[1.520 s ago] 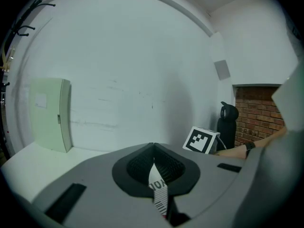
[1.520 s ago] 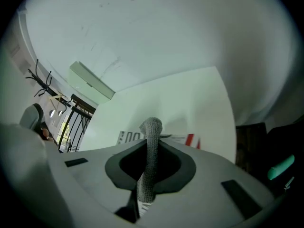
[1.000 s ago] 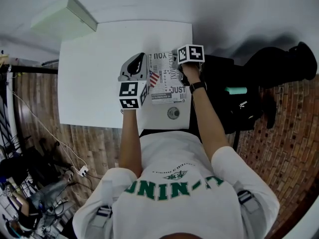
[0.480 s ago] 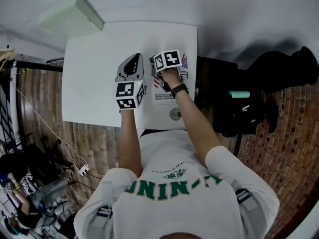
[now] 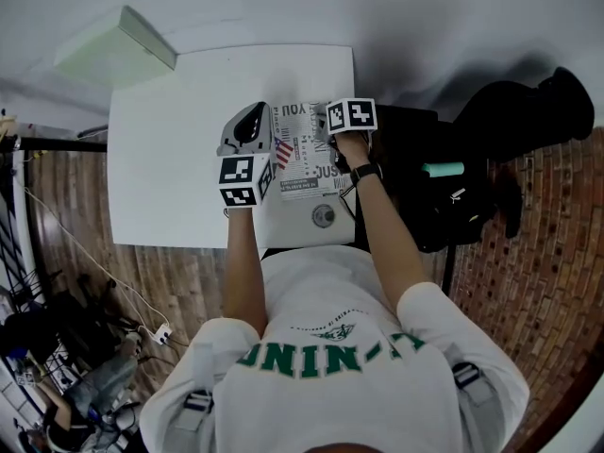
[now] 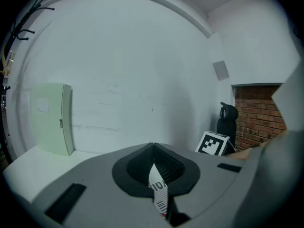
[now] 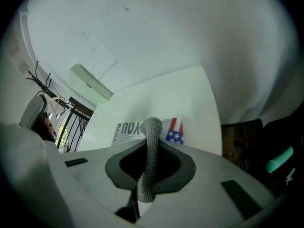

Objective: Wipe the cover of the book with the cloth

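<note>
Lying on the white counter (image 5: pixel 179 159), the book (image 5: pixel 304 154) has its edge pinched in the left gripper's (image 6: pixel 153 152) closed jaws, while the right gripper's (image 7: pixel 149 167) jaws clamp the grey cloth (image 7: pixel 152 134) above its cover.

A book (image 5: pixel 302 159) with a black-and-white lettered cover lies flat at upper centre; a grey knitted cloth (image 7: pixel 152 146) stands bunched above it.

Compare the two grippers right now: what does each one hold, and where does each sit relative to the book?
The left gripper is shut on the book's left edge, while the right gripper is shut on the grey cloth. The left gripper sits beside the book; the right gripper is near its far right corner. Both have their jaws closed, above the white table.
</note>
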Demonstrator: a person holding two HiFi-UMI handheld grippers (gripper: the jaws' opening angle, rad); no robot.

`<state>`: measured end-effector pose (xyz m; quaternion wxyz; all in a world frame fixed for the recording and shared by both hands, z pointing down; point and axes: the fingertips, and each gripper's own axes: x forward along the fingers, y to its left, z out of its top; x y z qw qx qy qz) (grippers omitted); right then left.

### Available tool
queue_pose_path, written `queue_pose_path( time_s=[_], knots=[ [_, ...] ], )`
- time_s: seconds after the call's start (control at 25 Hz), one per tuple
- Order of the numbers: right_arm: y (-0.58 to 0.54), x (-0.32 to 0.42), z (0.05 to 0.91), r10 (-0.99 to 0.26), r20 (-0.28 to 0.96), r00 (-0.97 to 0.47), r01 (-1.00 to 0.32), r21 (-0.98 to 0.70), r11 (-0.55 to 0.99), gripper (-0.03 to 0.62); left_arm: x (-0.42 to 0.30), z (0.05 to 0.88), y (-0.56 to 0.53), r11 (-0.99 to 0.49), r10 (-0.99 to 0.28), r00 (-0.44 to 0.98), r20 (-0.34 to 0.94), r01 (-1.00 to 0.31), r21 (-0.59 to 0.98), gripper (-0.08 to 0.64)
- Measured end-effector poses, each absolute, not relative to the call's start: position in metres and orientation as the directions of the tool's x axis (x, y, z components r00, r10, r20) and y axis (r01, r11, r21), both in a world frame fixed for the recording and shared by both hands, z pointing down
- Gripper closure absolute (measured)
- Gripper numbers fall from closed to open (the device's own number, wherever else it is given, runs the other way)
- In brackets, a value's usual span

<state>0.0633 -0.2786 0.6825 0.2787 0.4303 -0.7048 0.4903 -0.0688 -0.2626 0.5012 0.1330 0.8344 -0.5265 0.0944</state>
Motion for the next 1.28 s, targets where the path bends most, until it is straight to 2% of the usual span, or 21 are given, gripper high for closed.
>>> queue_pose_path(
  time_s=[0.12, 0.36, 0.48, 0.68, 0.84, 1.04, 1.28],
  knots=[
    [-0.280, 0.090, 0.682, -0.356, 0.821, -0.446, -0.893, -0.435, 0.114, 0.557, -0.065, 0.503, -0.261, -0.416, -0.850, 0.433, 0.300, -0.901, 0.122, 0.555],
    [-0.280, 0.093, 0.681, -0.359, 0.836, -0.414, -0.907, -0.411, 0.089, 0.557, -0.075, 0.502, -0.257, -0.389, -0.863, 0.406, 0.301, -0.914, 0.118, 0.555],
    [-0.274, 0.060, 0.672, -0.352, 0.807, -0.475, -0.874, -0.478, 0.084, 0.557, -0.088, 0.503, -0.254, -0.354, -0.872, 0.372, 0.320, -0.928, 0.115, 0.555],
    [-0.254, -0.034, 0.669, -0.259, 0.769, -0.585, -0.809, -0.528, 0.258, 0.557, -0.112, 0.506, -0.247, -0.267, -0.889, 0.312, 0.334, -0.948, 0.174, 0.554],
    [-0.243, -0.068, 0.678, -0.205, 0.778, -0.594, -0.792, -0.520, 0.321, 0.557, -0.122, 0.500, -0.239, -0.252, -0.897, 0.291, 0.333, -0.955, 0.157, 0.555],
    [-0.243, -0.057, 0.683, -0.227, 0.779, -0.585, -0.802, -0.514, 0.303, 0.557, -0.125, 0.500, -0.234, -0.251, -0.898, 0.288, 0.334, -0.956, 0.148, 0.555],
    [-0.252, 0.014, 0.682, -0.302, 0.785, -0.541, -0.841, -0.502, 0.202, 0.557, -0.101, 0.501, -0.239, -0.301, -0.883, 0.335, 0.330, -0.942, 0.151, 0.555]
  ],
)
